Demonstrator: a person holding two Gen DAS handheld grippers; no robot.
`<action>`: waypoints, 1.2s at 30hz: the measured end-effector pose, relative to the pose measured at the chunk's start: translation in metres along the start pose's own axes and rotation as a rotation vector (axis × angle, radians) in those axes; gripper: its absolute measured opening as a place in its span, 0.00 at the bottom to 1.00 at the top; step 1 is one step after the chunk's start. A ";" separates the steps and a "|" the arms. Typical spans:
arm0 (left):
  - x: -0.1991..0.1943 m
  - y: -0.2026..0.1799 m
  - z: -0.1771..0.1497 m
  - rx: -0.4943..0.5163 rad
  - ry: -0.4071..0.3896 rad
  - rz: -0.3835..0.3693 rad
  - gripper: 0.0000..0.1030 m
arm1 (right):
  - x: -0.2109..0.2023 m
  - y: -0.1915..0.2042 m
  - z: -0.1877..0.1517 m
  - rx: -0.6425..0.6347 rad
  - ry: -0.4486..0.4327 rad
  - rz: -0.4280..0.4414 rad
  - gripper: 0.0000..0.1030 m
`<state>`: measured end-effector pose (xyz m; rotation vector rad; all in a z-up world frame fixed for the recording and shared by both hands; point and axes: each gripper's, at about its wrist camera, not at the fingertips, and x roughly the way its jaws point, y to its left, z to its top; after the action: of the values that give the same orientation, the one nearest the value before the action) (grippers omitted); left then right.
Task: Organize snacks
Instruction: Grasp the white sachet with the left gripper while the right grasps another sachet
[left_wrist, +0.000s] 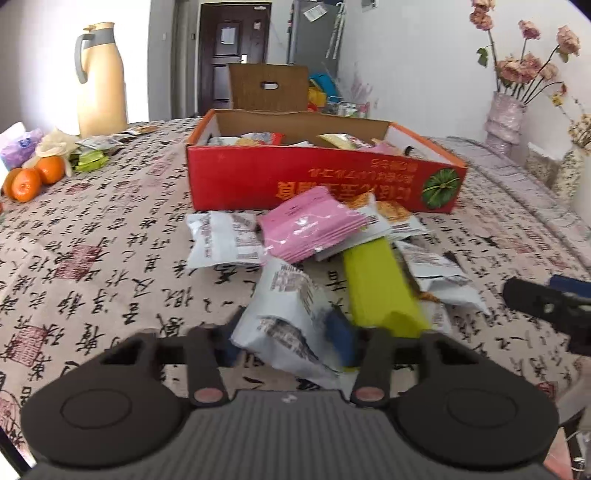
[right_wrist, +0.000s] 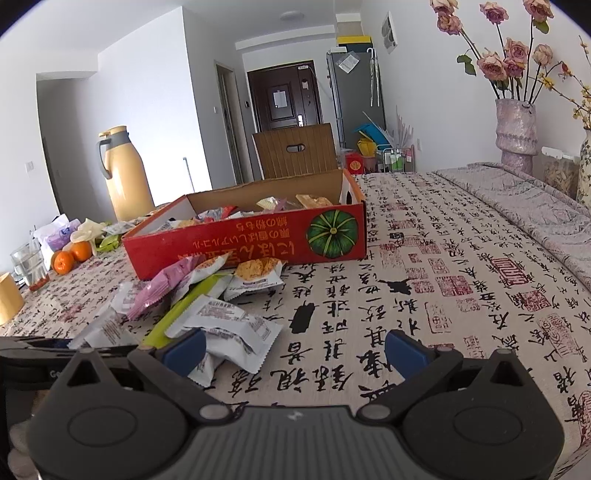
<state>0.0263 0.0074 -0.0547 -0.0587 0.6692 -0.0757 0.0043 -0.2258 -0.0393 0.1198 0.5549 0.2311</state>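
1. Snack pile (left_wrist: 332, 251): loose packets lie at frame centre of the left wrist view, on the tablecloth (left_wrist: 110, 258), just in front of the red box. It includes a pink packet (left_wrist: 310, 225), a yellow-green packet (left_wrist: 380, 288) and several white packets.
2. White packet (left_wrist: 288, 317): lower centre of the left wrist view, tilted, between the blue pads of the left gripper (left_wrist: 291, 336).
3. Left gripper: jaws narrowed onto the white packet; the pads appear to pinch it, though motion blur leaves the contact uncertain.
4. Right gripper (right_wrist: 295, 350): lower centre of the right wrist view; jaws spread wide, nothing between them. Its left pad sits just beside another white packet (right_wrist: 229, 325).
5. Red box (left_wrist: 325, 177): upper centre, lid open, already holding several packets.
6. Progress, as a judgement: partly done. Some snacks are boxed; the pile remains outside. More wrappers lie at far left near the oranges (left_wrist: 33, 177) and the thermos jug (left_wrist: 101, 81).
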 end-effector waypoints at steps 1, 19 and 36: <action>0.000 0.000 0.000 0.002 0.000 -0.005 0.27 | 0.001 0.000 0.000 0.000 0.003 0.000 1.00; -0.026 0.003 0.014 0.010 -0.087 0.011 0.16 | 0.026 0.019 0.011 -0.021 0.034 0.049 1.00; -0.023 0.011 0.017 -0.001 -0.090 0.018 0.16 | 0.068 0.032 0.009 0.011 0.090 0.043 0.73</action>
<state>0.0195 0.0204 -0.0280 -0.0571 0.5802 -0.0547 0.0591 -0.1789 -0.0602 0.1325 0.6431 0.2769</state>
